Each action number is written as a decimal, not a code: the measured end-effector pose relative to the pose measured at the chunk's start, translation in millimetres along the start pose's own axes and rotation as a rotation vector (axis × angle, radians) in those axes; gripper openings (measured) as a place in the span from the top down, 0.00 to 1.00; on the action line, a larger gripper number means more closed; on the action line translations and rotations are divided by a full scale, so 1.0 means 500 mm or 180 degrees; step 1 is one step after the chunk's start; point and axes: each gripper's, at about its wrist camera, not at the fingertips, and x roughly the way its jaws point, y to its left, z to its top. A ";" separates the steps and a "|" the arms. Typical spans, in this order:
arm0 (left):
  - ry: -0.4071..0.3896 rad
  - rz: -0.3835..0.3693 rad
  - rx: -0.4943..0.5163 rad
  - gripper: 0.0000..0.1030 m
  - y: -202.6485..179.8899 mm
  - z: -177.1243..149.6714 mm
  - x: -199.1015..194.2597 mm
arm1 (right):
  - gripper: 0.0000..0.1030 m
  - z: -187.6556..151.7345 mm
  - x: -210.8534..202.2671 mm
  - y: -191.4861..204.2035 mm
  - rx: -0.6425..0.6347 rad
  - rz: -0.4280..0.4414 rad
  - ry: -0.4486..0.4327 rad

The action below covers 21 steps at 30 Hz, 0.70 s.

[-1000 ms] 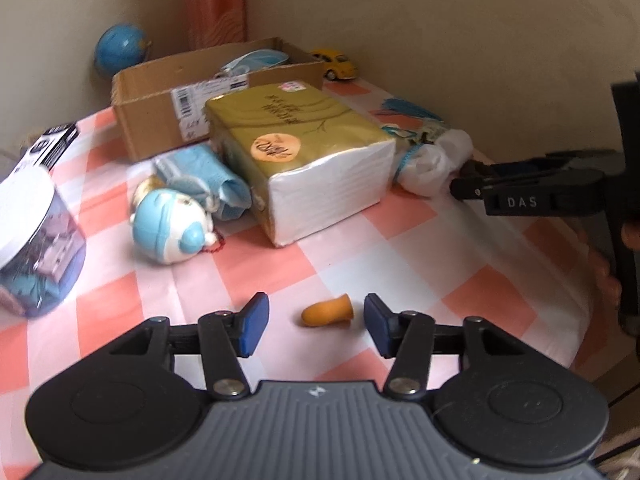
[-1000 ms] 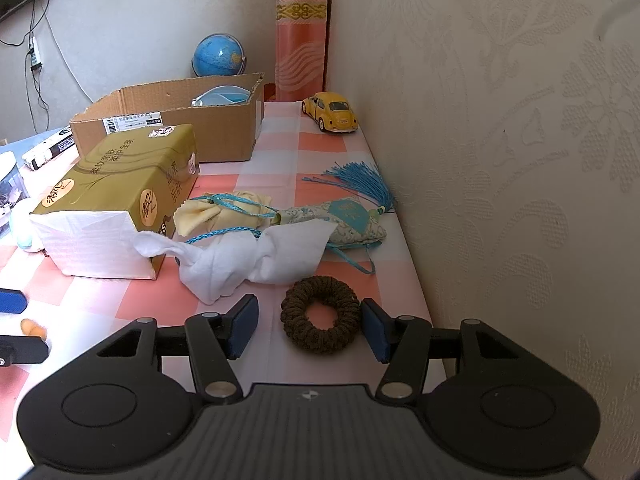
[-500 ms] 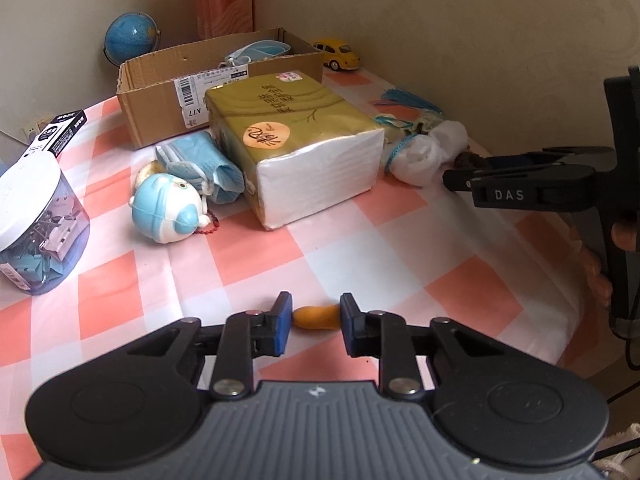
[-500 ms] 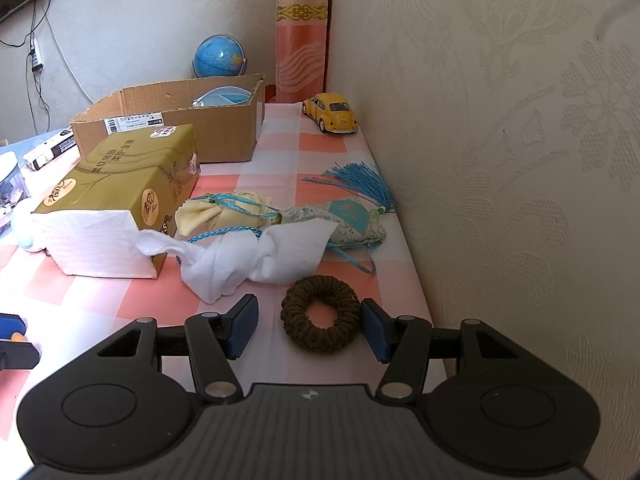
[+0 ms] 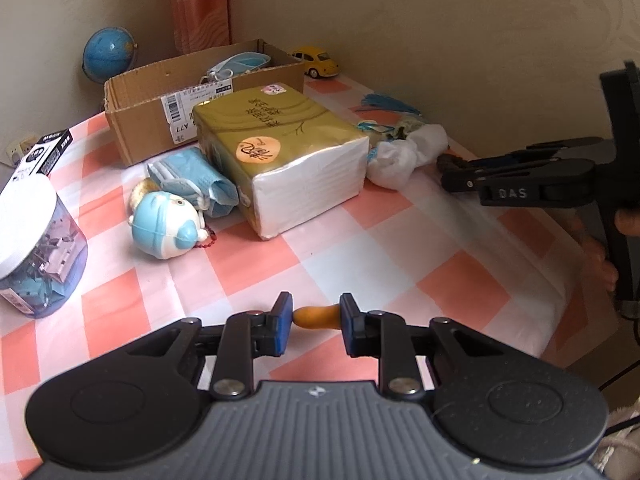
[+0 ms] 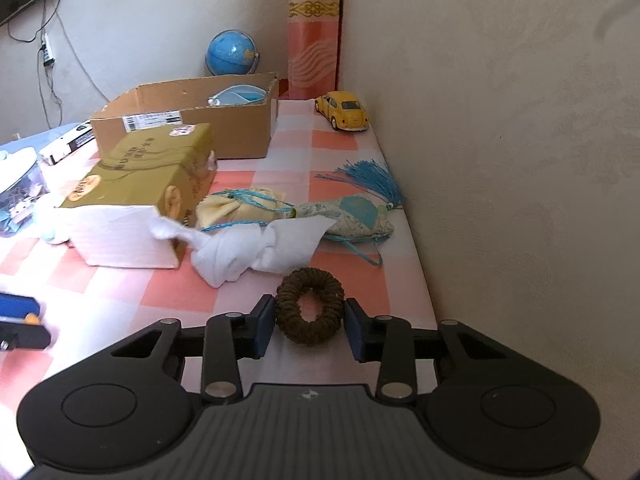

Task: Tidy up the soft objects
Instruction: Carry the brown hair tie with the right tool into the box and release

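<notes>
A small orange foam earplug [image 5: 316,317] lies crosswise near the front edge of the pink-and-white checked tablecloth, its rounded tip to the left and its wider end to the right. A brown knitted hair scrunchie [image 6: 310,310], ring-shaped with an open centre, lies flat near the right edge. Just behind it sits a knotted white cloth [image 6: 256,250], crumpled. Behind that lie a pale yellow drawstring pouch [image 6: 236,210] with blue cord and a patterned sachet [image 6: 352,220] with a blue tassel [image 6: 374,182]. A folded blue face mask [image 5: 194,180] rests further left, and another mask [image 6: 240,94] lies inside the open cardboard box [image 6: 224,130].
</notes>
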 end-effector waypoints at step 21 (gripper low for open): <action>-0.0124 -0.0267 0.0277 0.77 0.036 0.019 -0.085 | 0.59 0.057 -0.148 0.130 -0.0553 0.0798 -0.0140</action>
